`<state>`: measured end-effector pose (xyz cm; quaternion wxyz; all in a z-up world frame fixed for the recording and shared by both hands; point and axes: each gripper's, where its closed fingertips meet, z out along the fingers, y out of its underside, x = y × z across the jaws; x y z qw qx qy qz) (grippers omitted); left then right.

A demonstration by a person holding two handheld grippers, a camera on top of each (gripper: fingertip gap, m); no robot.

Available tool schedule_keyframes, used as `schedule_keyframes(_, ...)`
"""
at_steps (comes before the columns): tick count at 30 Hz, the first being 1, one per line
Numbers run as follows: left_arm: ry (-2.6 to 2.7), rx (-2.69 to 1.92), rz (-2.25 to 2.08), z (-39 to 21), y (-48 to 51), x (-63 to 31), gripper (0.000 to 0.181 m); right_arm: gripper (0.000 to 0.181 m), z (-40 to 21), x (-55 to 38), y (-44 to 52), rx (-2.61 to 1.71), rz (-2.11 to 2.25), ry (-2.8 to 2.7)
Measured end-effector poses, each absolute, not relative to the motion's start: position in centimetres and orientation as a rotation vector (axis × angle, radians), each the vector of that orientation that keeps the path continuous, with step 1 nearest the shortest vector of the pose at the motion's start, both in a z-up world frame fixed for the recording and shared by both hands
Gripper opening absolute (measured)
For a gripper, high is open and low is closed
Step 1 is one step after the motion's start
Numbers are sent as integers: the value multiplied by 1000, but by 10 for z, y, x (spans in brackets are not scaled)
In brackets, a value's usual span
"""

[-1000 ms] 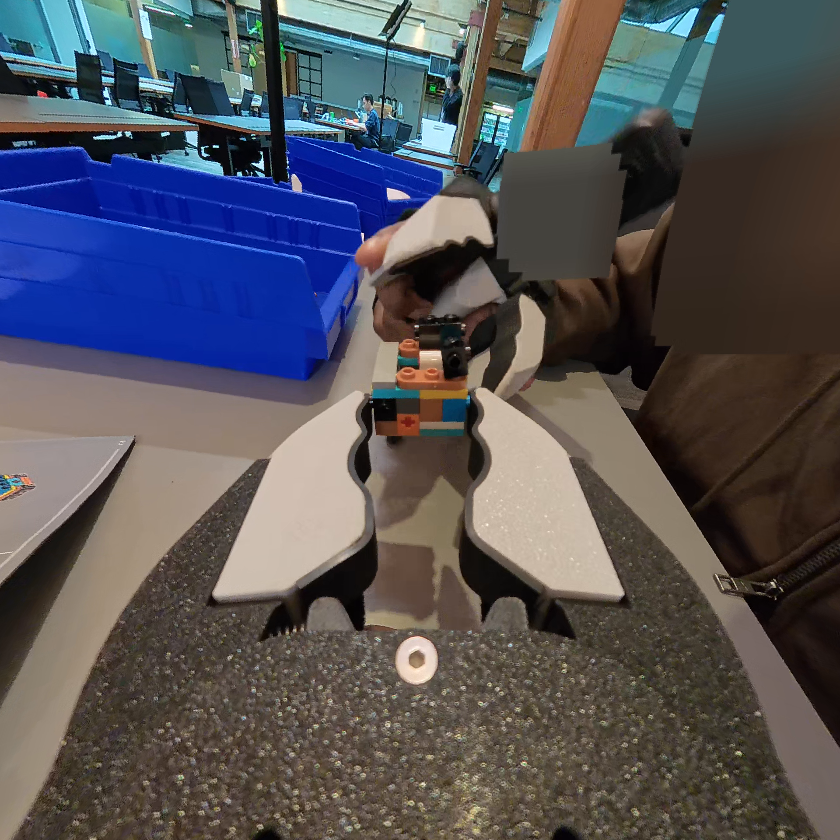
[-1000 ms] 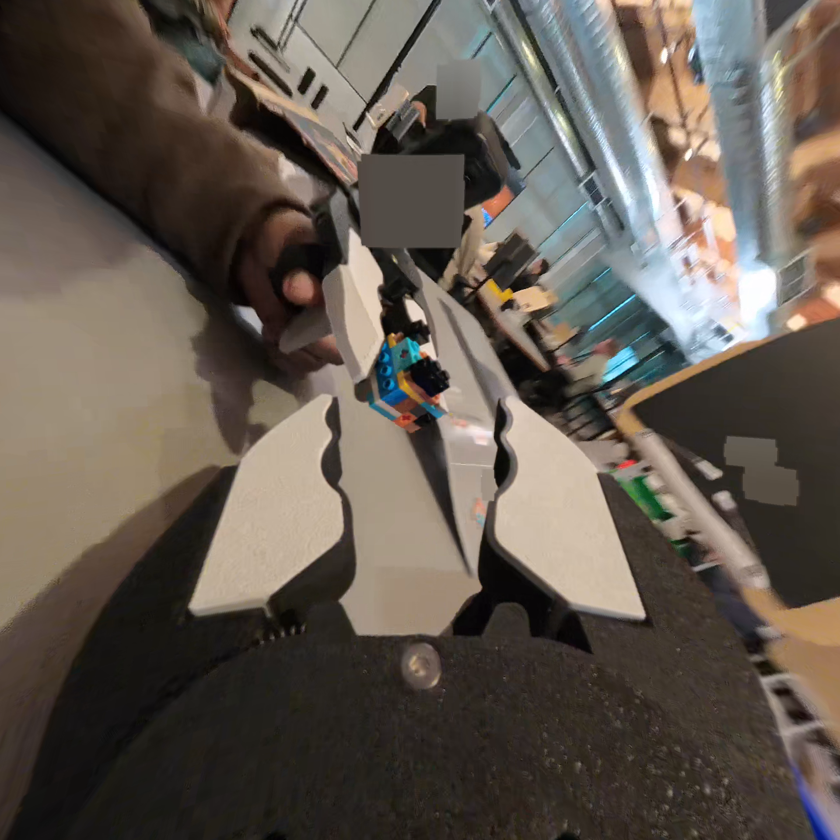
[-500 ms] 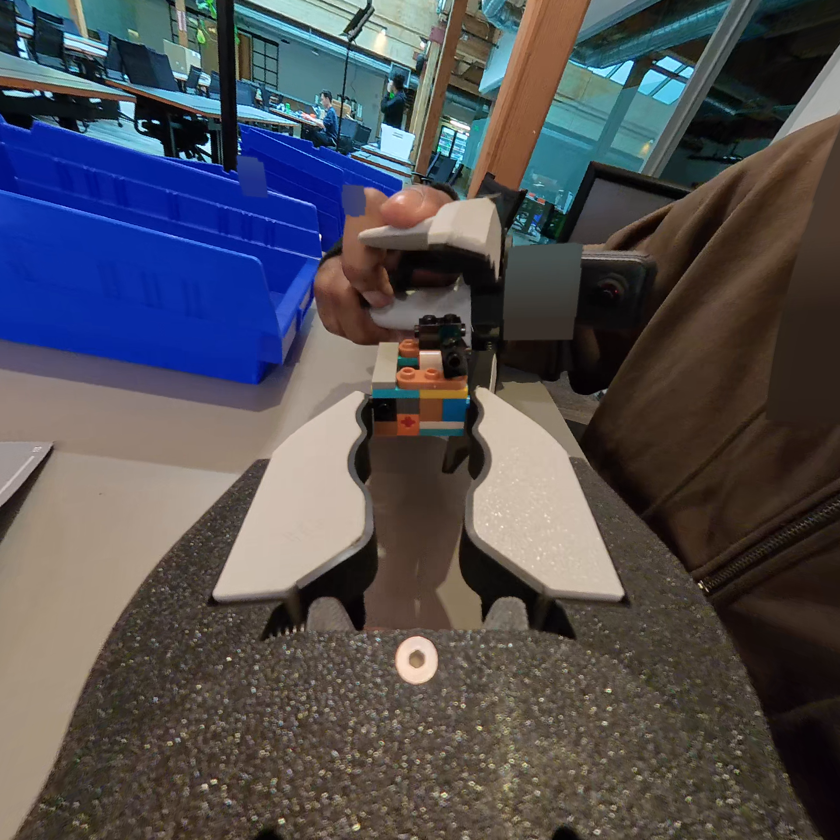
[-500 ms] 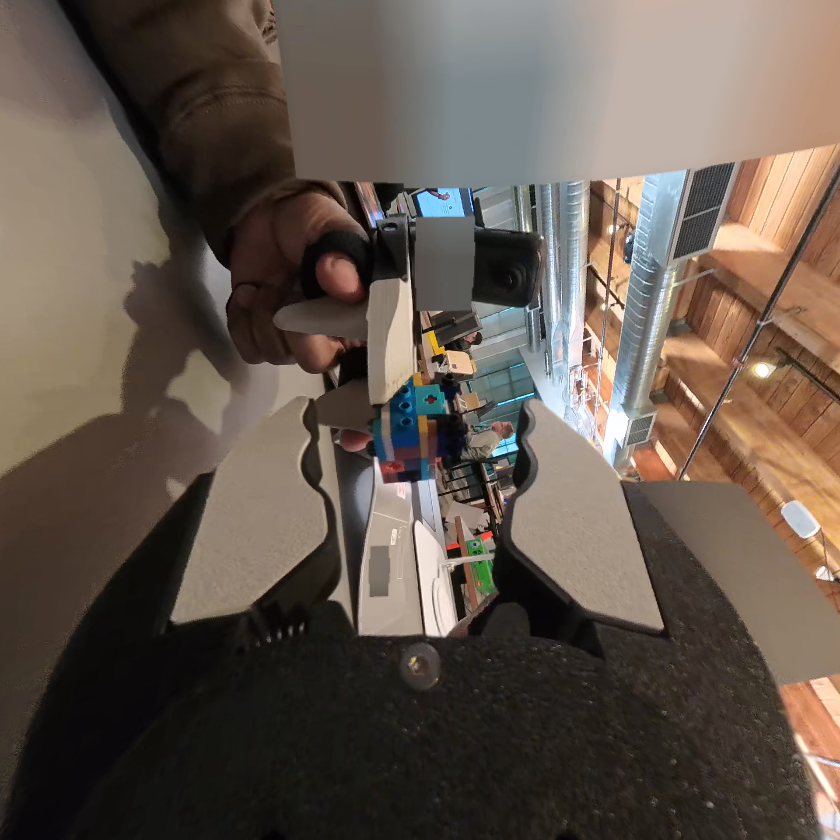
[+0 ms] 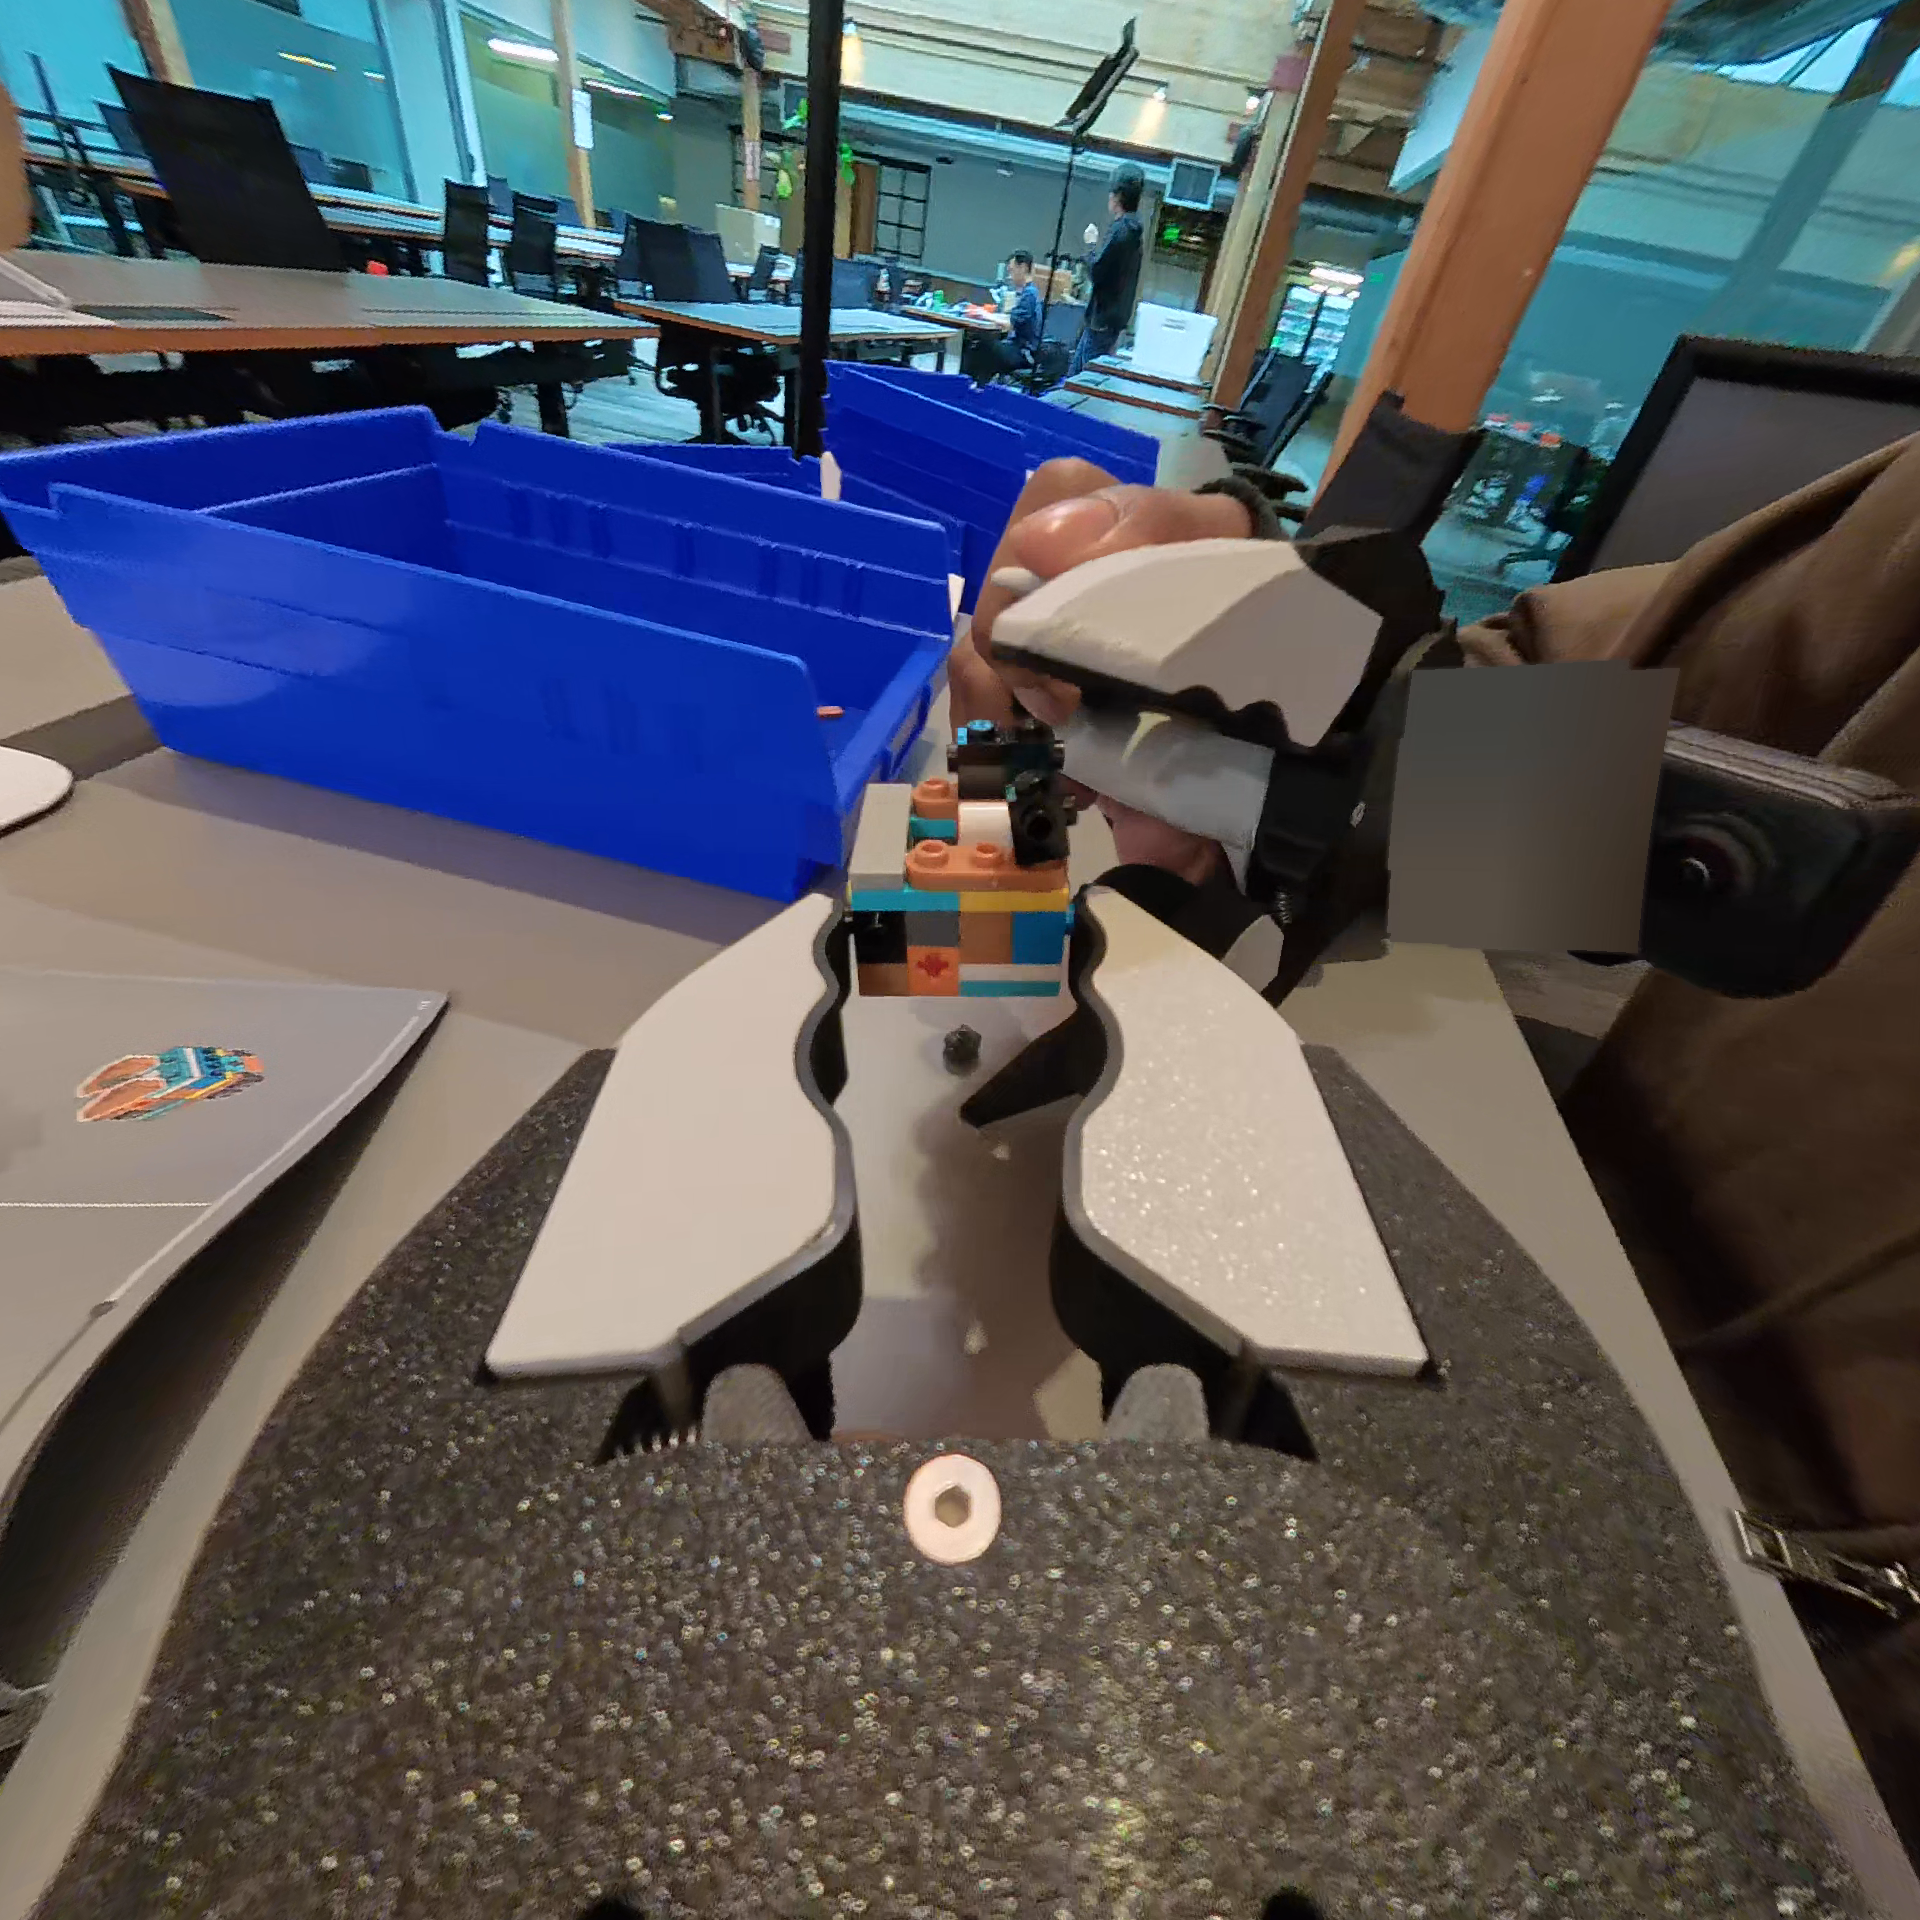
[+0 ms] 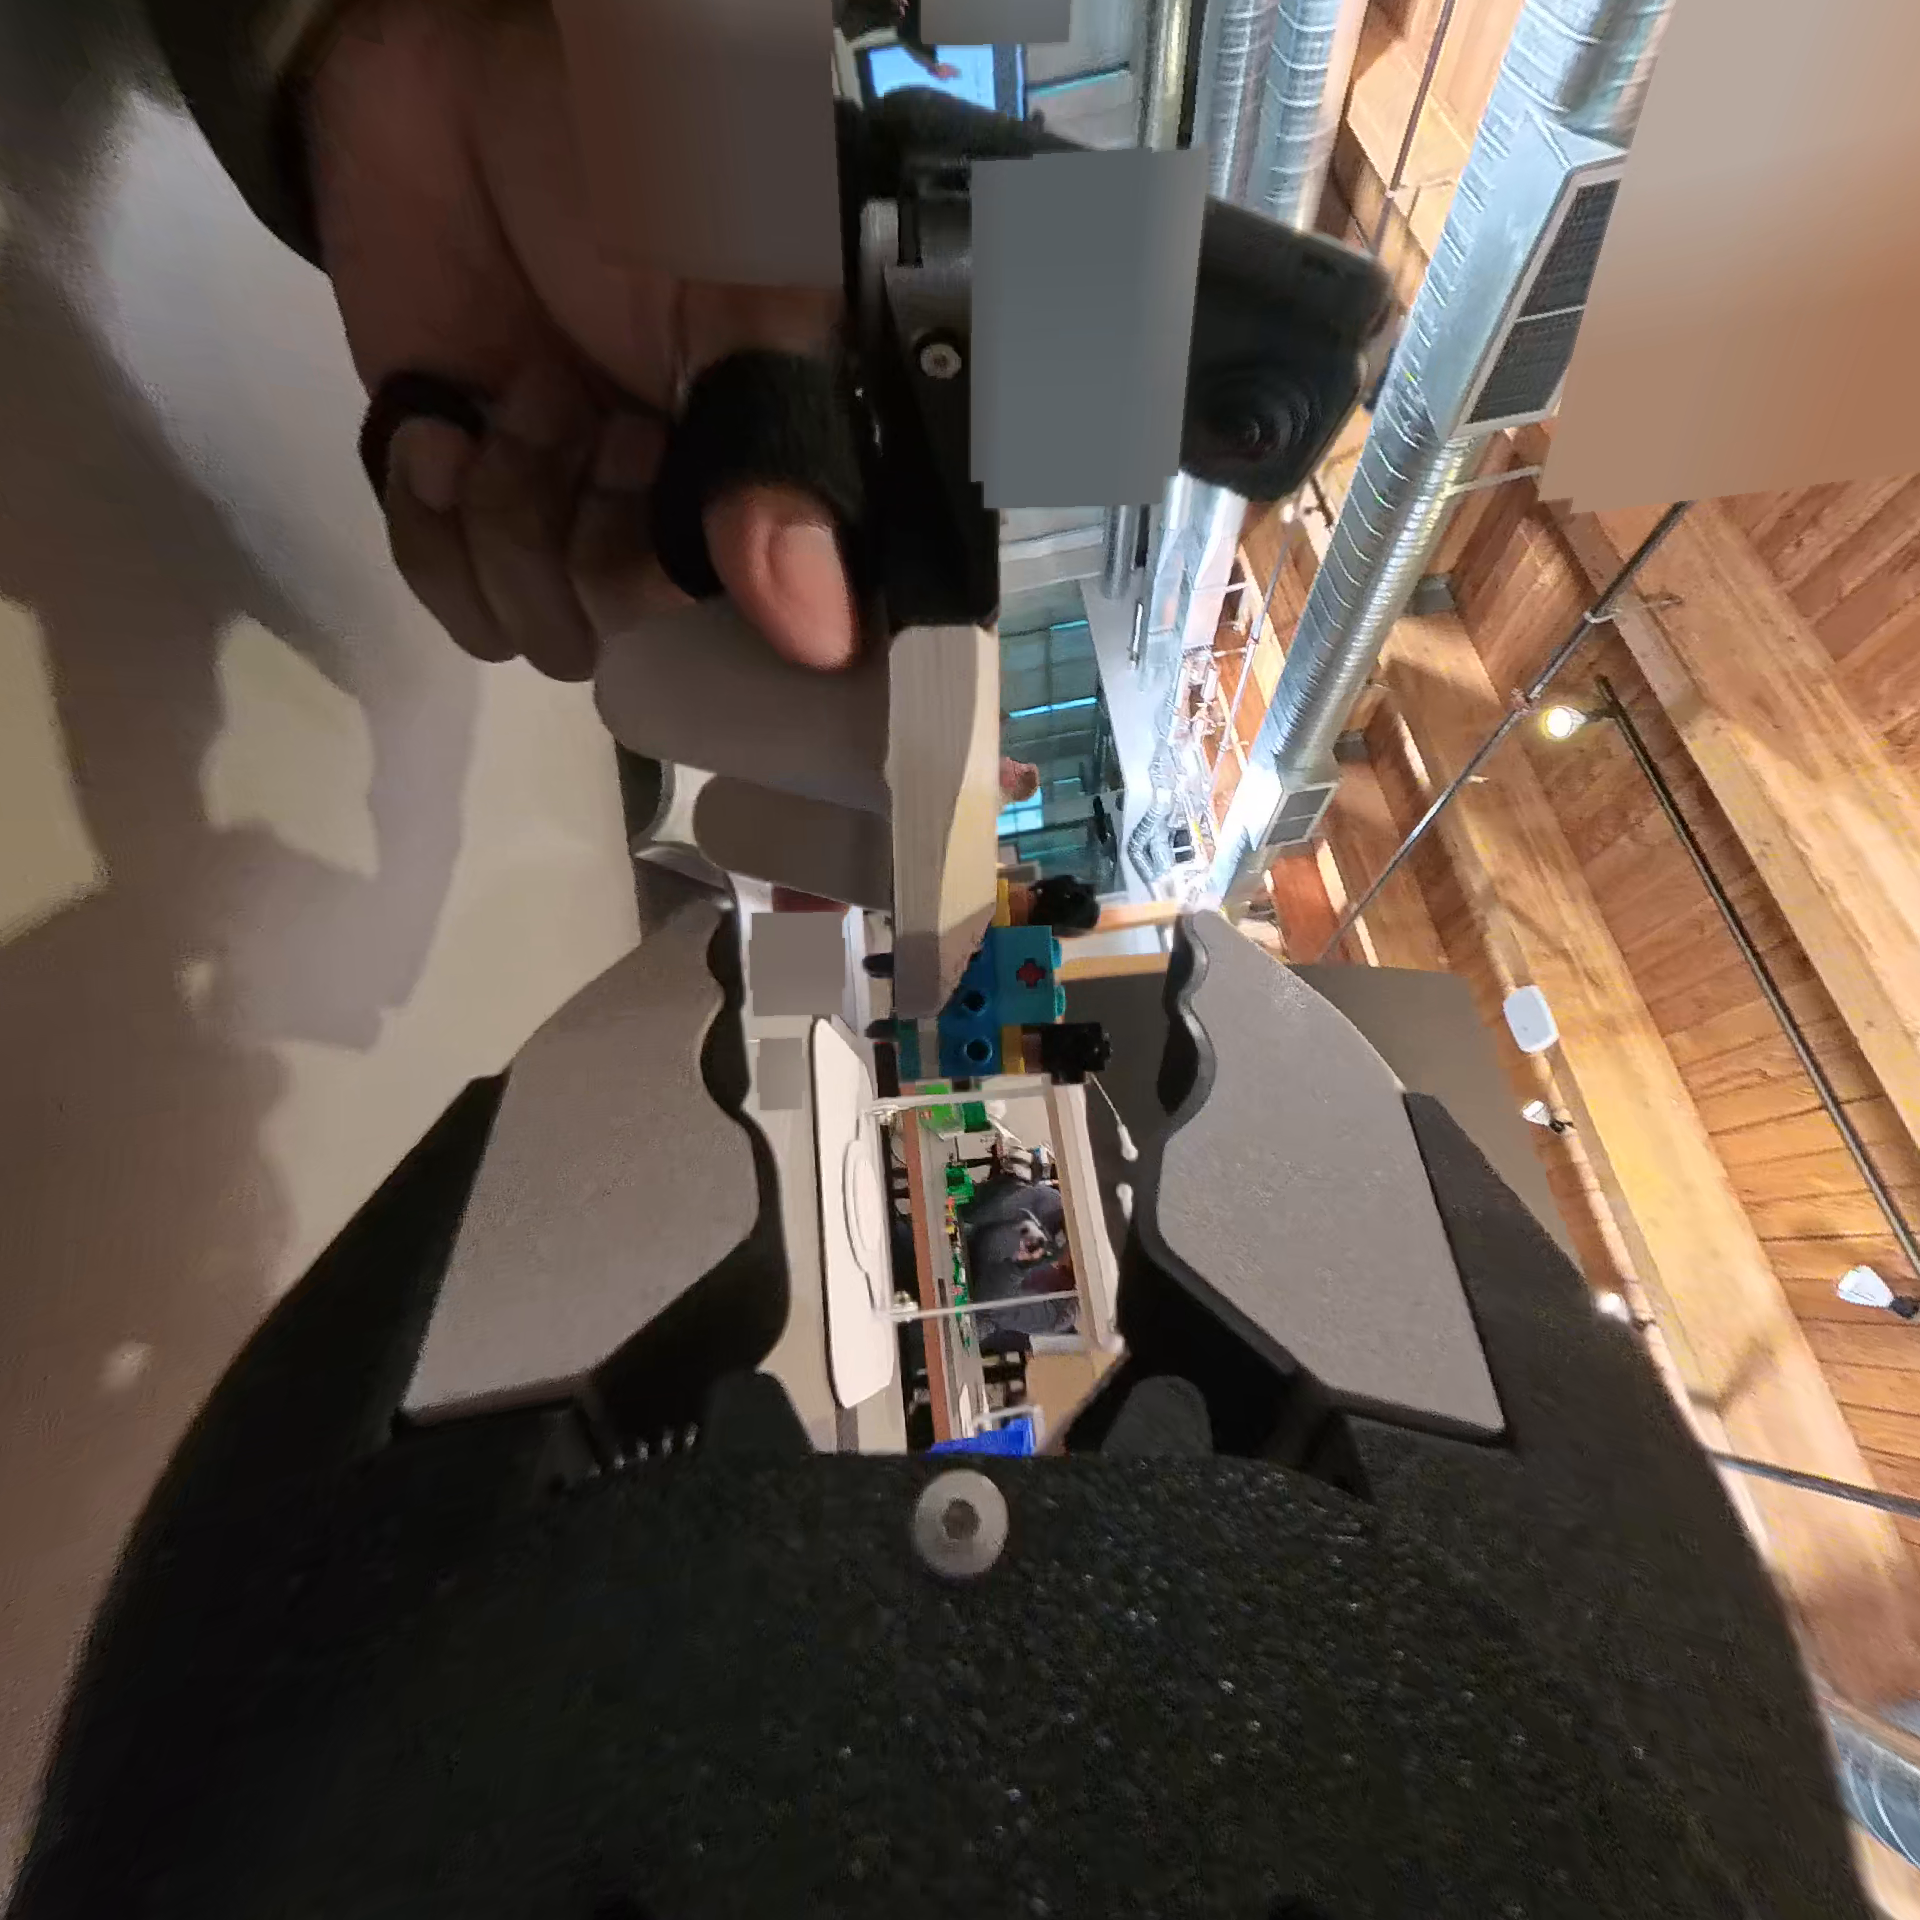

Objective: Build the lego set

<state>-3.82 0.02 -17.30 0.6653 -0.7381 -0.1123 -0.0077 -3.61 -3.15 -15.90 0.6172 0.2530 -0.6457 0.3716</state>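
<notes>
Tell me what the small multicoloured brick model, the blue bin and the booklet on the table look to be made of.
Small multicoloured brick model, clamped in the left tongs: hard moulded plastic, slightly glossy, with studs and crisp edges. Large blue open-fronted bin: rigid moulded plastic, judging by its ribbed walls and soft sheen. Grey booklet lying on the table: probably coated paper or thin card, being flat, thin-edged and creased.

In my right wrist view, my left gripper's finger (image 6: 935, 831) covers 1 side of the lego model (image 6: 1003, 1013), and the whole picture is smeared. In my left wrist view, the booklet (image 5: 156, 1122) runs off the left edge. The small dark piece (image 5: 961, 1042) on the table (image 5: 312, 883) beneath the model is too tiny to identify.
</notes>
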Motion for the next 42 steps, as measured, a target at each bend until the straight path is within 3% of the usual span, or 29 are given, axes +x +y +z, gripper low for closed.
schedule_keyframes(23,-302,-1764,207,-180,-5,-52,41,64,-164,-53,-38,528,716,-1477)
schedule_keyframes(30,-312,-1786,205,-182,-5,-51,41,41,-160,-52,-37,521,715,-1427)
schedule_keyframes(42,-368,-1788,158,-186,-5,-52,40,40,-163,-55,-37,479,748,-1468)
